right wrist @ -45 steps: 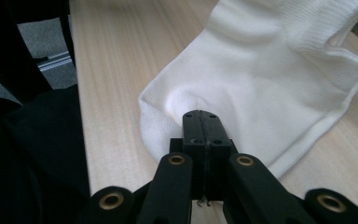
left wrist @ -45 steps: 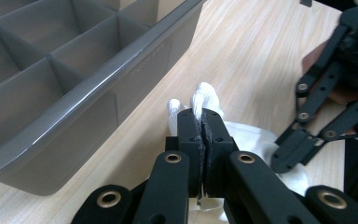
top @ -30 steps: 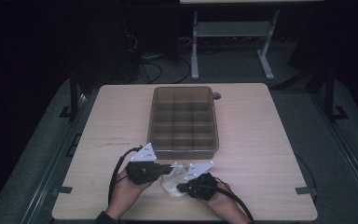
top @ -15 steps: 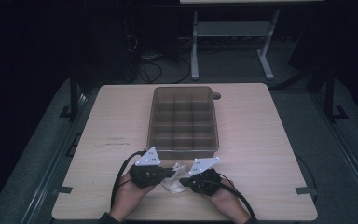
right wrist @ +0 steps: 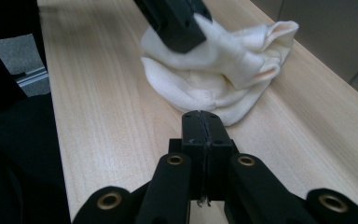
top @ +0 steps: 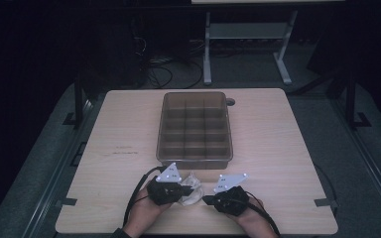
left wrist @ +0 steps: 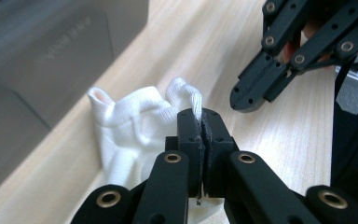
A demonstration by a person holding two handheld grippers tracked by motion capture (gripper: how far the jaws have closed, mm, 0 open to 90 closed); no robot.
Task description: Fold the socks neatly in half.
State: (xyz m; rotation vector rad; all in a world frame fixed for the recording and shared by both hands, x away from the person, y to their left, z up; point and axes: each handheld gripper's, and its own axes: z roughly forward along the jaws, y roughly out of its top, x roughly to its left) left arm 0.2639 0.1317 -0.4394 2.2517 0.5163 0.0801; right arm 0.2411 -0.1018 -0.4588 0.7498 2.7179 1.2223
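Observation:
A crumpled white sock point(top: 192, 191) lies on the wooden table point(top: 283, 148) near its front edge. My left gripper point(top: 183, 189) is at the sock's left side. In the left gripper view its jaws point(left wrist: 202, 122) are shut on a ribbed edge of the sock point(left wrist: 135, 130). My right gripper point(top: 207, 200) sits just right of the sock, apart from it. Its jaws point(right wrist: 204, 122) are shut with nothing between them, and the sock point(right wrist: 214, 79) lies a short way ahead of the tips. The left gripper's jaw end point(right wrist: 182, 23) rests on top of the sock.
A brown see-through box point(top: 194, 161) with several open compartments stands just beyond the sock, mid-table. Bare tabletop spreads to the left and right of the hands. Cables trail from both grippers toward the front edge. A metal stand point(top: 243, 34) is on the floor behind the table.
The two grippers came together over the sock half a second ago. The right gripper has since drawn back to the right, and the sock now sits bunched by the left gripper.

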